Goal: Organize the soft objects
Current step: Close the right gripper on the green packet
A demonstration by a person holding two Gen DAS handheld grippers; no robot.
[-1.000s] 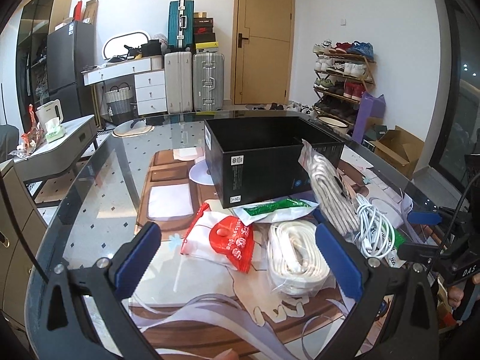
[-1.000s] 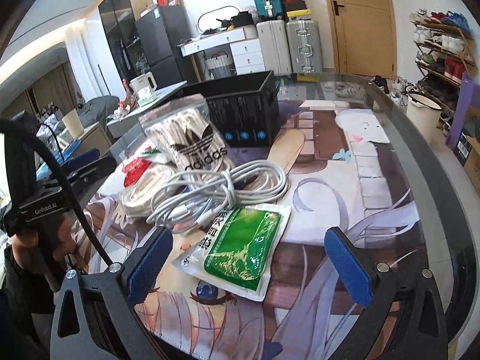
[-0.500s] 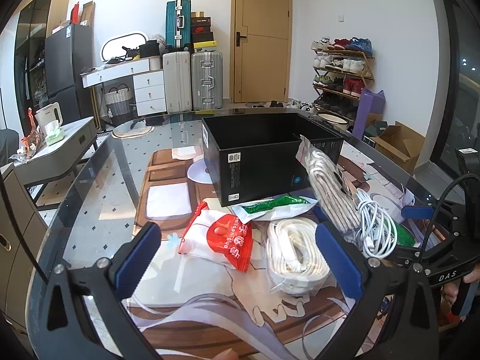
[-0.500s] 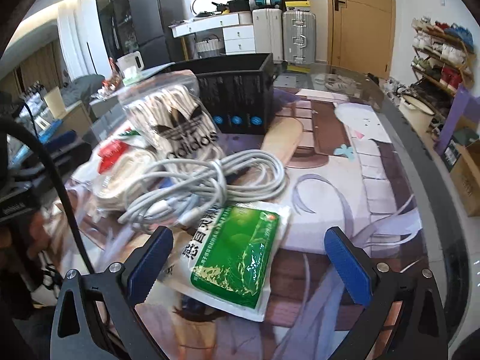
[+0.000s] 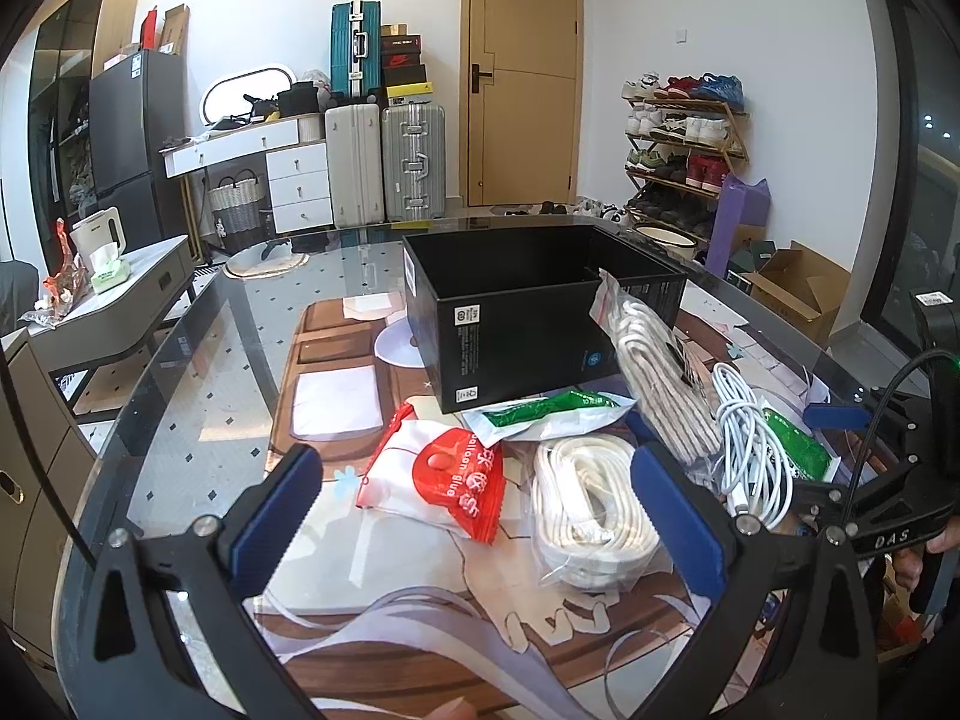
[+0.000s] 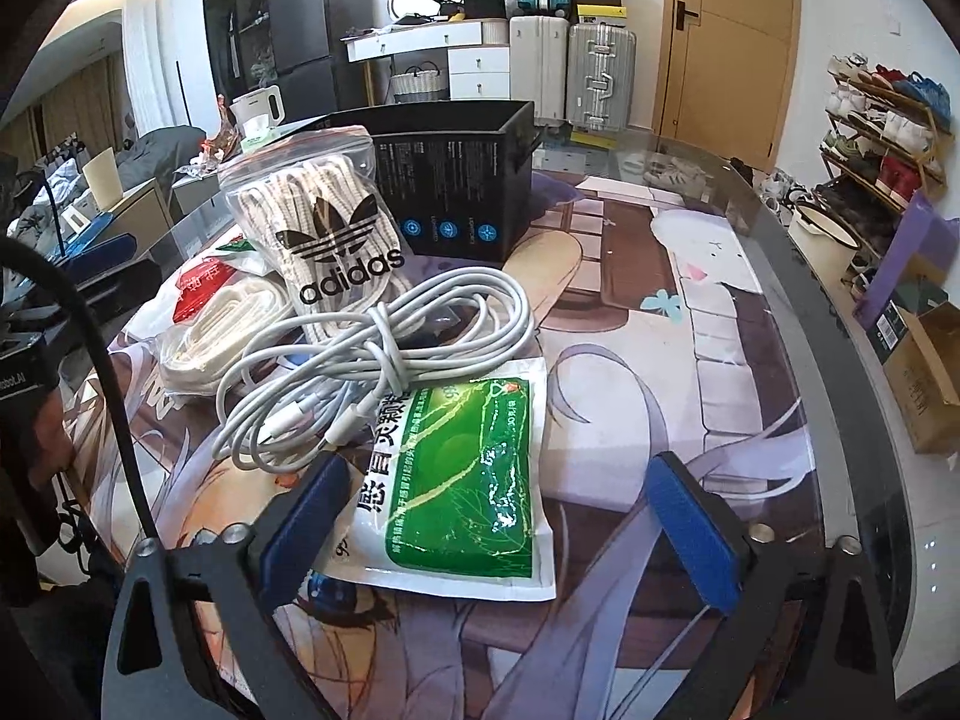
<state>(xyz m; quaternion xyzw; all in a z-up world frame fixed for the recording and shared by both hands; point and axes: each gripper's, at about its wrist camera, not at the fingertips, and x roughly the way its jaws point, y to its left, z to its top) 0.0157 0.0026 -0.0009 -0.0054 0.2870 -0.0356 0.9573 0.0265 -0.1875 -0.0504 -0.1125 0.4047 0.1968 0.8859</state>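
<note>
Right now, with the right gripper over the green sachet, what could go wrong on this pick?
1. The right gripper is closing around the green sachet, which lies flat; the fingers may slide over it.
2. The white cable coil overlaps the sachet's top edge and could get dragged along.
3. The Adidas bag leans on the black box and may topple if the pile shifts.

Black gripper frames, blue-padded fingers [image 6: 690, 531], silver screws, black cable, white "DAS" lettering.
</note>
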